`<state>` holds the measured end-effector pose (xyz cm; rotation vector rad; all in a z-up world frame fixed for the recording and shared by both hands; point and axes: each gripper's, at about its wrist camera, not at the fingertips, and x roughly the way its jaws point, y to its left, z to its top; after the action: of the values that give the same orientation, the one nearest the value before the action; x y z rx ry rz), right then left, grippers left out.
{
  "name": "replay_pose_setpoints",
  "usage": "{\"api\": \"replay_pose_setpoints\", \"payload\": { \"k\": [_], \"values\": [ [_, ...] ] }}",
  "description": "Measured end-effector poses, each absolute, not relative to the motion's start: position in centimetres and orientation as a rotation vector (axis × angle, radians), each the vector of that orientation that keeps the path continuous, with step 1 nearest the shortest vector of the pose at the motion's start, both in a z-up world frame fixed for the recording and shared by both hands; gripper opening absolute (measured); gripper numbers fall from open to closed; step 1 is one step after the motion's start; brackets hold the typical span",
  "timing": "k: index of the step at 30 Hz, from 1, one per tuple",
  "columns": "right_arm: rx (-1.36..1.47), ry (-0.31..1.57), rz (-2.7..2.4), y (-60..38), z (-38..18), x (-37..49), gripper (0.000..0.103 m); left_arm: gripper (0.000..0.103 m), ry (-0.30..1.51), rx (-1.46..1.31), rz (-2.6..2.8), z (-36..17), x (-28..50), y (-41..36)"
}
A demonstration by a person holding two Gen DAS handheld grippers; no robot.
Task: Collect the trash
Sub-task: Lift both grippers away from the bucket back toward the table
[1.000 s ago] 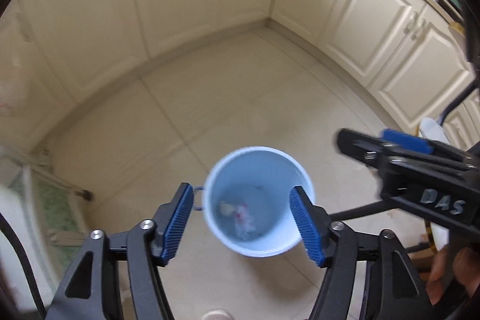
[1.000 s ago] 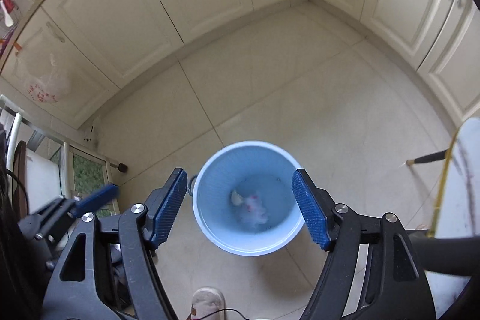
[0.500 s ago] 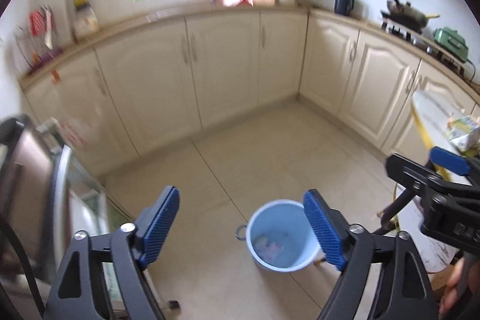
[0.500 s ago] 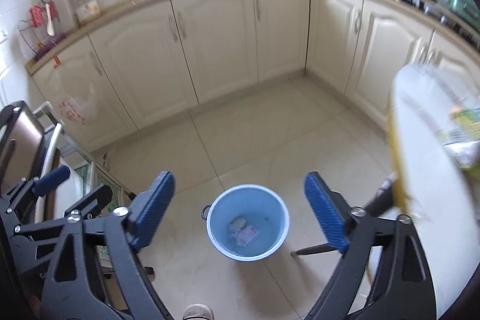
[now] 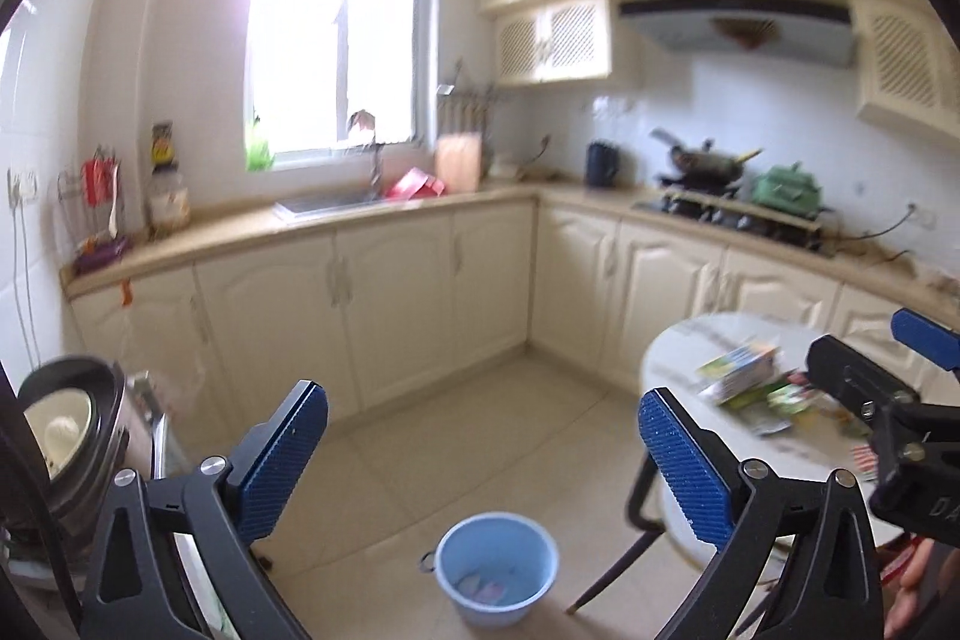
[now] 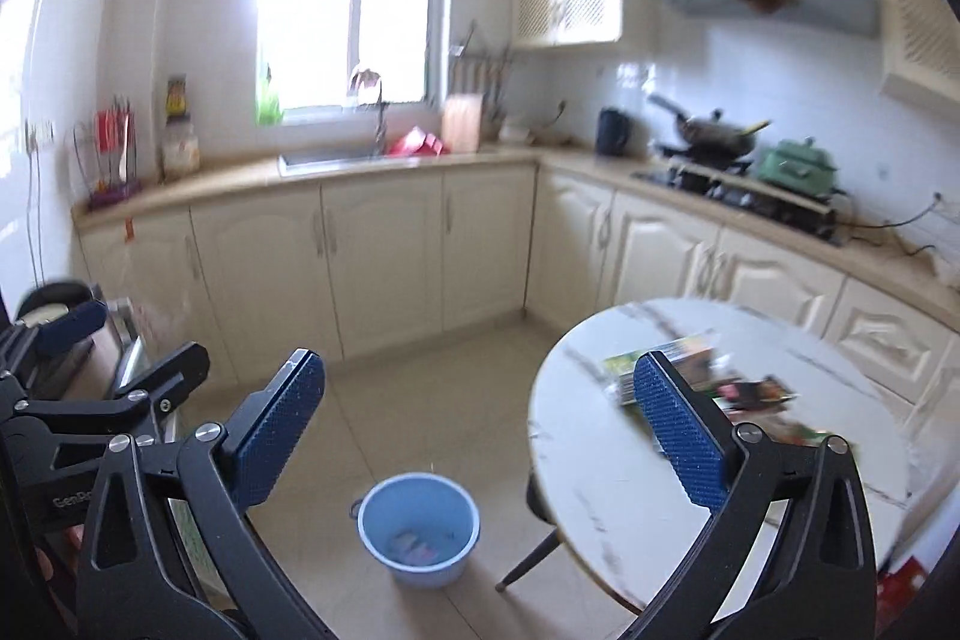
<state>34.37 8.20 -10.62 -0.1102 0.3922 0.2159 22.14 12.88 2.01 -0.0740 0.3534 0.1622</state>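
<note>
Both grippers are empty, jaws opening wide: the left gripper point(image 5: 483, 451) and right gripper point(image 6: 480, 421) face the kitchen. The remaining wrappers point(image 6: 708, 382) lie ahead to the right on the round table point(image 6: 600, 460), nearer the right gripper; the blue bucket point(image 6: 418, 529) sits on the floor below, between them

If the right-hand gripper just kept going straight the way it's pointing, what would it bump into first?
Probably nothing soon. The right gripper, jaws opening and empty, aims over bare floor toward the cream cabinets; the blue bucket sits below that line and the round table beside it. Depth is unclear.
</note>
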Motion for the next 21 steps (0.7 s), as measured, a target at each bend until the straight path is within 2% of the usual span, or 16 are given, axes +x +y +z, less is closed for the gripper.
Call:
{"api": "replay_pose_setpoints", "payload": {
  "k": [7,12,21],
  "values": [
    [-0.087,0.248,0.138,4.0,-4.4,27.2,0.103,0.102,0.235,-0.049,0.108,1.7,12.8,10.1],
    [-0.064,0.181,0.091,1.2,-1.3,22.7,0.103,0.102,0.141,-0.042,0.07,-1.1,1.3,10.6],
    [-0.04,0.092,0.036,-2.1,1.7,18.7,0.103,0.102,0.037,-0.022,0.031,-5.0,-4.6,10.5]
  ]
}}
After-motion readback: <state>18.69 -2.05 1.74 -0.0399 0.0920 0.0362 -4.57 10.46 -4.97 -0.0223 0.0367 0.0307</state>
